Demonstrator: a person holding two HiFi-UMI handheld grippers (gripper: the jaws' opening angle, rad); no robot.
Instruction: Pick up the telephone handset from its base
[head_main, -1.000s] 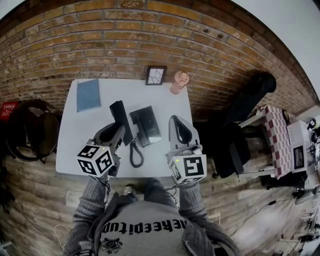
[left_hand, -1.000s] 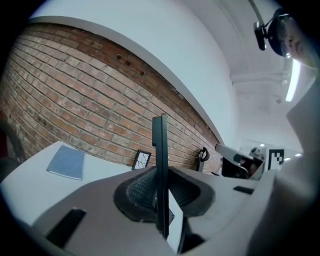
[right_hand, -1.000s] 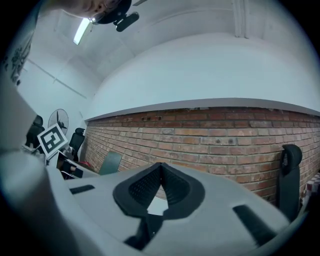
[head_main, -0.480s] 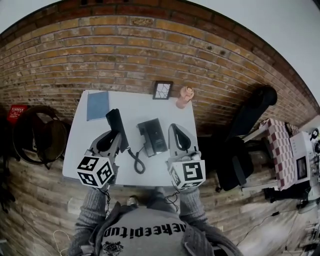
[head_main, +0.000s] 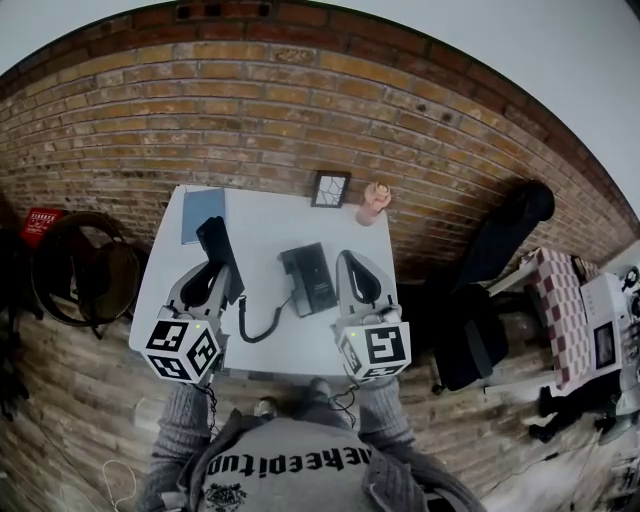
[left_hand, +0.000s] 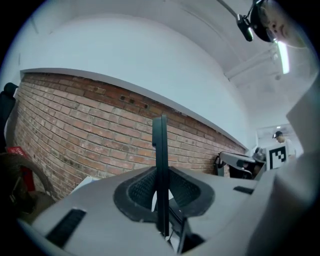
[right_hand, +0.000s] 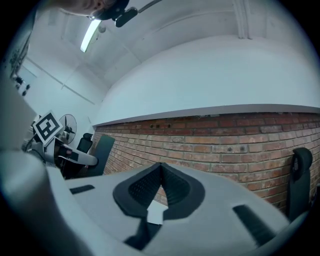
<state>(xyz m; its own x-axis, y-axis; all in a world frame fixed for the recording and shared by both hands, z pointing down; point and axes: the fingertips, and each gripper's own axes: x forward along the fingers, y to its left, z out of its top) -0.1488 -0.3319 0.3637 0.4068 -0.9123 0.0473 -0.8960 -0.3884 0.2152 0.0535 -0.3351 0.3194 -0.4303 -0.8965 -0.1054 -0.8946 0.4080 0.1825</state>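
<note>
The left claw (head_main: 214, 268) is clenching the black telephone handset (head_main: 214, 243) and holding it edge-on, off and to the left of the telephone base (head_main: 308, 280). The base is sitting on the white table (head_main: 265, 215). A coiled cord (head_main: 255, 325) is sagging between the base and the handset. The right claw (head_main: 350, 265) is hovering just right of the base, its jaws pressed together on nothing.
</note>
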